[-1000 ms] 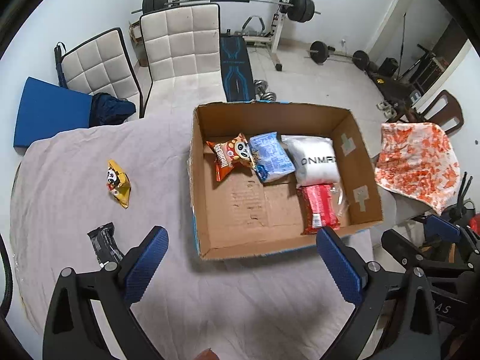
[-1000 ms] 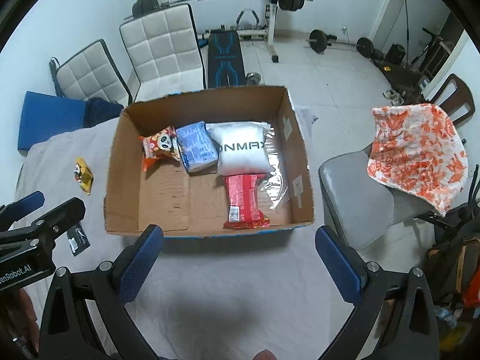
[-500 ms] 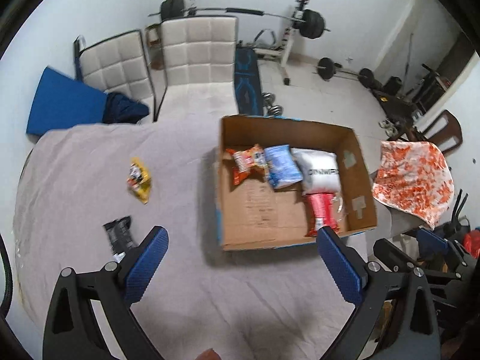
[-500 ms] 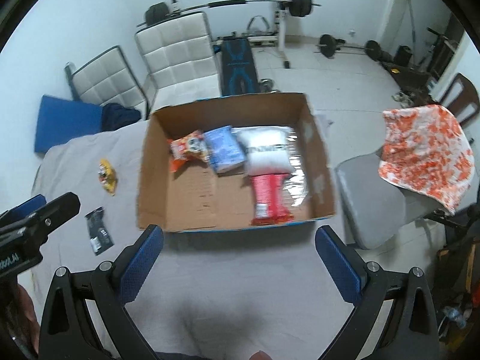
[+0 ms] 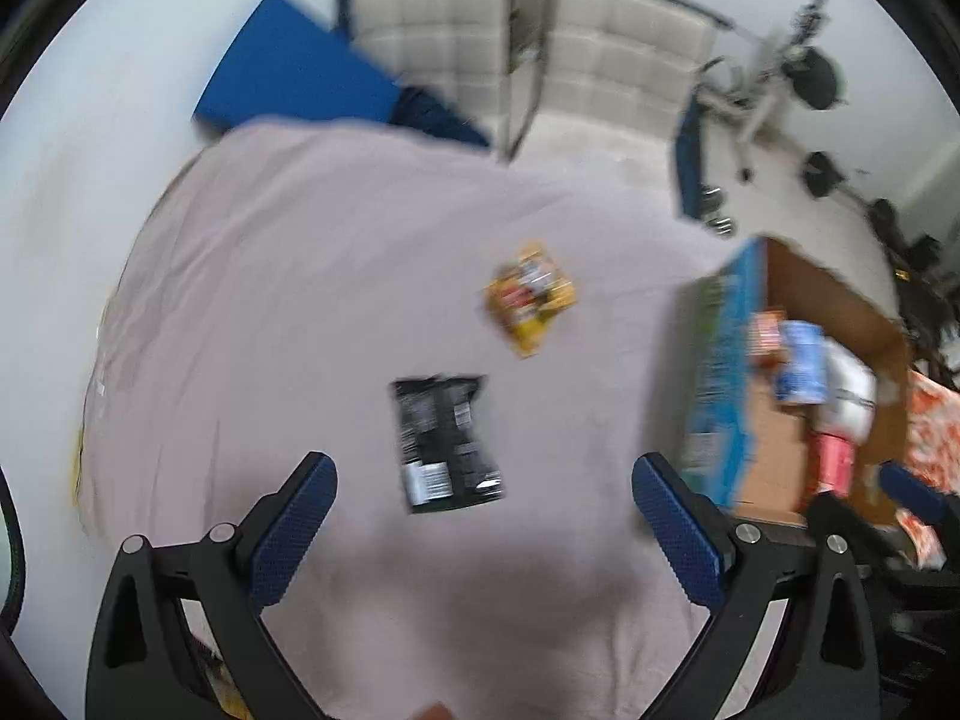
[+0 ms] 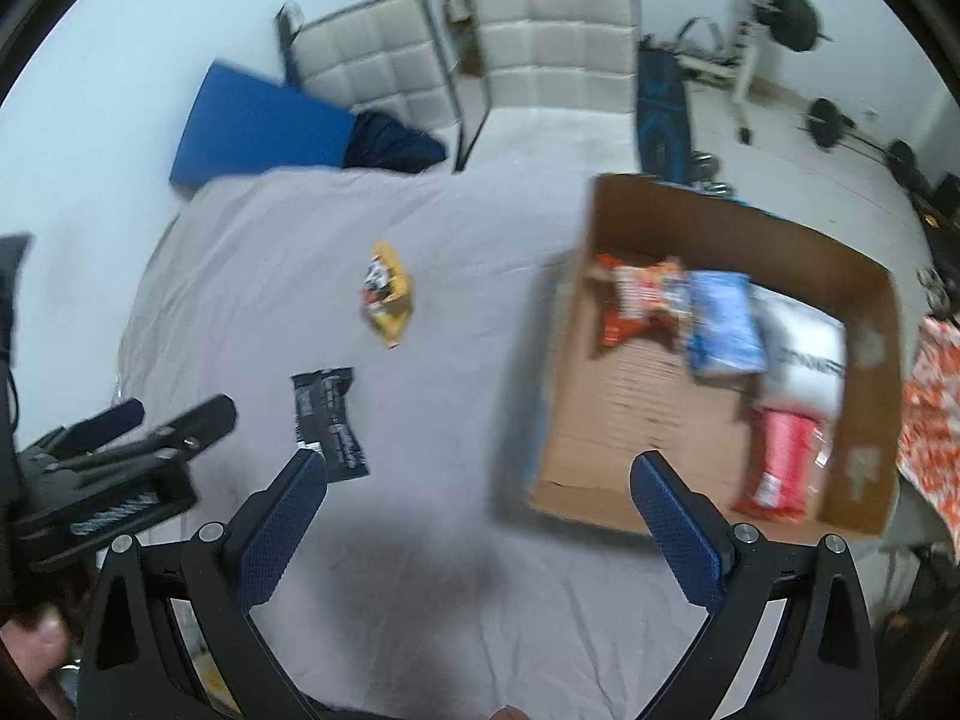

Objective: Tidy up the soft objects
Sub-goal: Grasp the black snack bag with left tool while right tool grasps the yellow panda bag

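A black snack packet [image 5: 447,441] lies flat on the grey cloth, just ahead of my open, empty left gripper [image 5: 483,534]. A yellow snack packet [image 5: 531,297] lies beyond it. The open cardboard box [image 5: 717,378] is to the right, holding an orange packet, a blue packet, a white pouch and a red packet. In the right wrist view the black packet [image 6: 330,417] sits by my left fingertip, the yellow packet [image 6: 389,294] farther off, the box [image 6: 720,222] to the right. My right gripper [image 6: 480,531] is open and empty. The left gripper [image 6: 120,450] shows at the left there.
The grey cloth [image 6: 456,600] covers the table. Two white padded chairs [image 6: 540,48] and a blue mat [image 6: 258,120] stand behind it. Gym weights [image 6: 786,6] are at the back right. An orange patterned cloth [image 6: 936,396] lies on a chair past the box.
Both grippers have swung left. The box has shifted to the right of both views and the black and yellow packets have come toward the centre. Both stay open.
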Action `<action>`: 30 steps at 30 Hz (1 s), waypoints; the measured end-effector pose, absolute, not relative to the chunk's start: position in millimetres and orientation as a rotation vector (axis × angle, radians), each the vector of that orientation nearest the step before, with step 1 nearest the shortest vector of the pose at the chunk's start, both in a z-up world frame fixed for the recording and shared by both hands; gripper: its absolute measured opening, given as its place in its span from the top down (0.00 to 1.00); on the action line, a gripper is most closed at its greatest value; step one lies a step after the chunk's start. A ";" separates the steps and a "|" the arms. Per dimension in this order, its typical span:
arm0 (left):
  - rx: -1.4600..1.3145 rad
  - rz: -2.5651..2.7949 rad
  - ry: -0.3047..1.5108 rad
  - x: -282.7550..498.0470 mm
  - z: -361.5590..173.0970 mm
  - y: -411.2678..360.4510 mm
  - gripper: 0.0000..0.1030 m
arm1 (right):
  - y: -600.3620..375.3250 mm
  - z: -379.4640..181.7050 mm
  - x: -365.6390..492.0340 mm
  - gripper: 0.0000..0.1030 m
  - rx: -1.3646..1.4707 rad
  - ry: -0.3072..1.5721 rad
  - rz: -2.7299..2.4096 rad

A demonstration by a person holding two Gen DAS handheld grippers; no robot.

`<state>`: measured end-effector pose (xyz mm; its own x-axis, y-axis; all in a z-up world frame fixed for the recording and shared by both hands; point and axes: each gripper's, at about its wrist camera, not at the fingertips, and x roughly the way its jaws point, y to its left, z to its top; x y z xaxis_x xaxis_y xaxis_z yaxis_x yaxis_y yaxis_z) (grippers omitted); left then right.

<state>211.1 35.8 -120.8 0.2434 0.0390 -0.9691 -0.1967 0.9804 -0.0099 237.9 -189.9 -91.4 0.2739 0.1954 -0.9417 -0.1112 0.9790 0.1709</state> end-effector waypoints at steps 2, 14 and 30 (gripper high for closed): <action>-0.175 0.190 1.374 217.8 -148.6 55.0 0.02 | -167.4 -105.8 254.1 0.00 0.050 1.311 0.236; -0.295 0.205 1.622 255.8 -287.3 89.4 0.02 | -76.6 -221.1 365.4 0.00 -0.028 1.509 0.315; -0.295 0.231 1.693 261.2 -333.6 76.4 0.16 | -30.1 -319.6 453.8 0.03 -0.064 1.657 0.355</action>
<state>261.2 76.4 -333.6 -0.1284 -0.0617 -0.9898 -0.3249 0.9456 -0.0168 453.8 -30.1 -319.6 -0.1235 0.1662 -0.9783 -0.2496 0.9490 0.1927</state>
